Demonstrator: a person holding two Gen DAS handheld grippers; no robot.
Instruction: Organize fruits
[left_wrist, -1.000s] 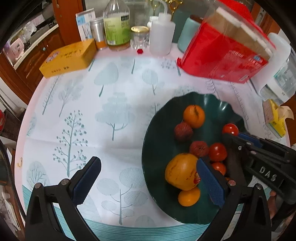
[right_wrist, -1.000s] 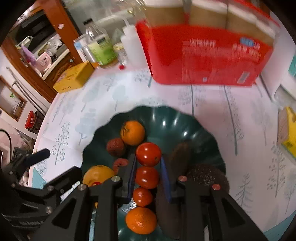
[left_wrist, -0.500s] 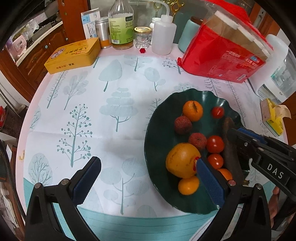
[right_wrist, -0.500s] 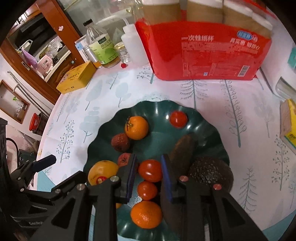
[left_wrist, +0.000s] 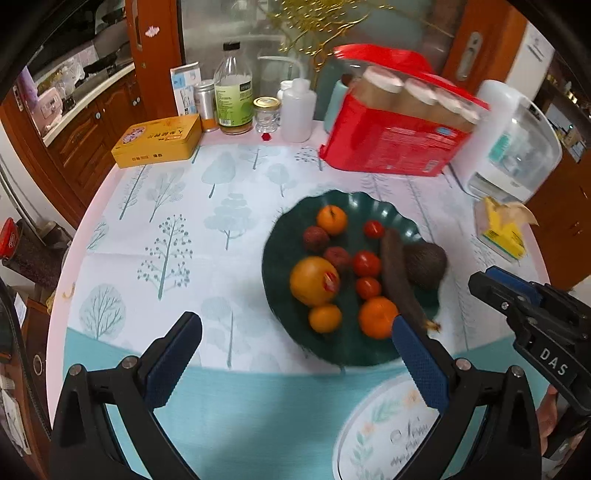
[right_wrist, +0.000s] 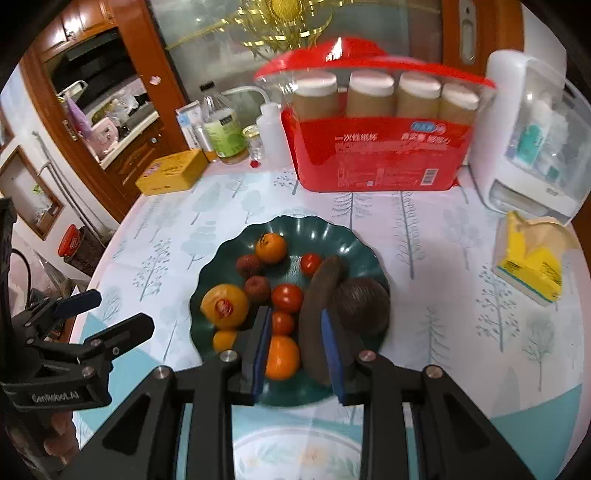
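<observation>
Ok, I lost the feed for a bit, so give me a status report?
Left gripper open, empty. Right gripper shut, empty. Fruits on green plate. Nothing blocking.

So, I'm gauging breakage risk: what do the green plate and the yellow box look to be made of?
Green plate: probably glazed ceramic or glossy plastic; its scalloped rim shows bright highlights. Yellow box: likely printed tin, given crisp edges, a lid seam and a smooth sheen, though it could be card.

Oranges (right_wrist: 271, 248), tomatoes (right_wrist: 287, 297), lychees (right_wrist: 257, 289) on green plate (right_wrist: 332, 236)
</observation>
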